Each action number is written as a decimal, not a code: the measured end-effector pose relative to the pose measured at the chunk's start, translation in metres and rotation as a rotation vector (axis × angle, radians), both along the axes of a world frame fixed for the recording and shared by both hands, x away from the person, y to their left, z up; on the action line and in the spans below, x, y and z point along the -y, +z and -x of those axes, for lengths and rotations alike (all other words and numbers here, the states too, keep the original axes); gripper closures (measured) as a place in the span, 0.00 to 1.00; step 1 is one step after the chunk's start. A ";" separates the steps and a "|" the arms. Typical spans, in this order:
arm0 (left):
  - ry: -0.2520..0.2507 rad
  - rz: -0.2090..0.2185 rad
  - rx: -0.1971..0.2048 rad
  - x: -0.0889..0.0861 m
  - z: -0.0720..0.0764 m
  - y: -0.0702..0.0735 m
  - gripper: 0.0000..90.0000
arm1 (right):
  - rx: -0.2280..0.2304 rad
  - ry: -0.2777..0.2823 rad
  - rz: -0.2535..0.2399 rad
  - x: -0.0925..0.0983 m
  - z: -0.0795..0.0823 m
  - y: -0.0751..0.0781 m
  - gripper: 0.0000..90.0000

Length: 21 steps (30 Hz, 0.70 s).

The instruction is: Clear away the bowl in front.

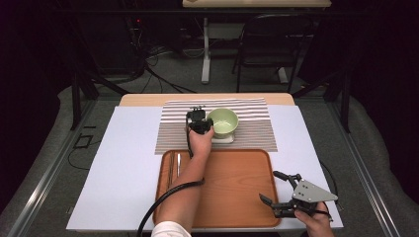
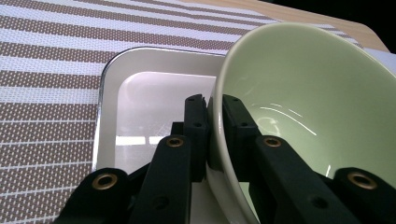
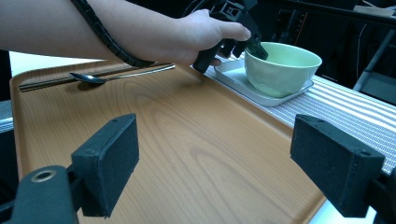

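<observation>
Your left claw (image 2: 215, 105) pinches the rim of the green bowl (image 2: 303, 98): one black jaw is on the outside of the wall and the other is inside the bowl, and both pads press on the rim. In the right gripper view you see the same grip from the side, with your left hand (image 3: 196, 35) above the near edge of the bowl (image 3: 280, 67). The bowl is tilted a little toward the claw in the left gripper view. It stands in a shallow white tray (image 2: 140, 93), and the white tray lies on a striped mat (image 2: 46, 70) at the far part of the bench (image 1: 128, 148).

In the high view the left claw (image 1: 198, 118) is just beside the bowl (image 1: 223, 121), on its left side, and your forearm (image 1: 190, 182) goes over the wooden tray (image 1: 237, 177).

Your right claw (image 1: 269, 187) is spread wide, with nothing between the jaws. It hovers over the near right corner of the wooden tray, well apart from the bowl. In the right gripper view the two pads (image 3: 109, 161) stand far from each other above the wooden surface (image 3: 187, 149).

On the left side of the wooden tray a spoon (image 3: 88, 78) and a pair of chopsticks (image 3: 42, 84) lie side by side, near your left forearm
</observation>
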State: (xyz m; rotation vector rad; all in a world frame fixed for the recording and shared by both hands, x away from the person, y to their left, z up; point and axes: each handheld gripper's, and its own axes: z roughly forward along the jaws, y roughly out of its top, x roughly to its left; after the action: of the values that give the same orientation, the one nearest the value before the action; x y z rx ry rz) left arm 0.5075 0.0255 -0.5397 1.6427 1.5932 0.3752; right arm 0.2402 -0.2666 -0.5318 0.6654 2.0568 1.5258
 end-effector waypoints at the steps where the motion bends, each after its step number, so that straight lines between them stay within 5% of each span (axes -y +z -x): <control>1: 0.004 0.002 -0.001 0.000 0.000 0.000 0.91 | 0.000 0.000 0.000 0.000 0.000 0.000 0.17; 10: 0.006 0.011 -0.006 -0.001 0.000 0.001 0.91 | 0.002 0.000 0.003 0.000 0.000 0.000 0.17; 21: 0.018 0.086 -0.054 -0.008 0.000 0.004 0.91 | 0.004 0.002 0.008 0.000 0.000 0.000 0.17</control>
State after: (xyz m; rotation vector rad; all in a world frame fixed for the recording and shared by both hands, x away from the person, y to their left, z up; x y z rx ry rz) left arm 0.5077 0.0331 -0.5356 1.5869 1.6421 0.2699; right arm 0.2402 -0.2664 -0.5320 0.6565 2.0604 1.5177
